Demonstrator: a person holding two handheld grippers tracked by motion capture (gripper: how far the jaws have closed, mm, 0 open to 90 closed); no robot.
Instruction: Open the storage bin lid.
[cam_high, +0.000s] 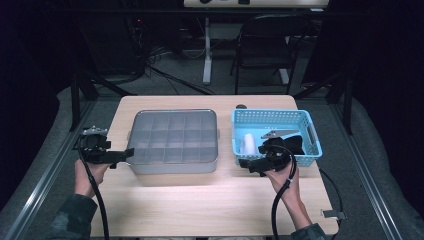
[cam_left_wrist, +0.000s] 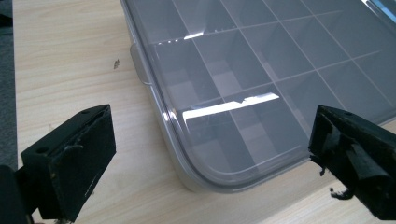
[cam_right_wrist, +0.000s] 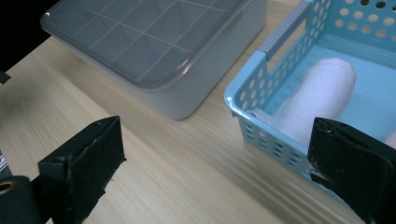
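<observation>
Organizer box (cam_high: 173, 140) lid closed; left gripper (cam_left_wrist: 205, 154) jaws wide apart at its near-left corner, right gripper (cam_right_wrist: 224, 172) jaws apart by blue basket (cam_right_wrist: 261, 126). Approach stage; next, likely unlatching the lid

No writing, label, brand or number can be read anywhere here. The lid of the grey box (cam_high: 173, 140) at ten o'clock is plain, and the blue basket (cam_high: 307, 131) at two o'clock is unmarked too.

Dim room, lit tabletop, lid glare
</observation>
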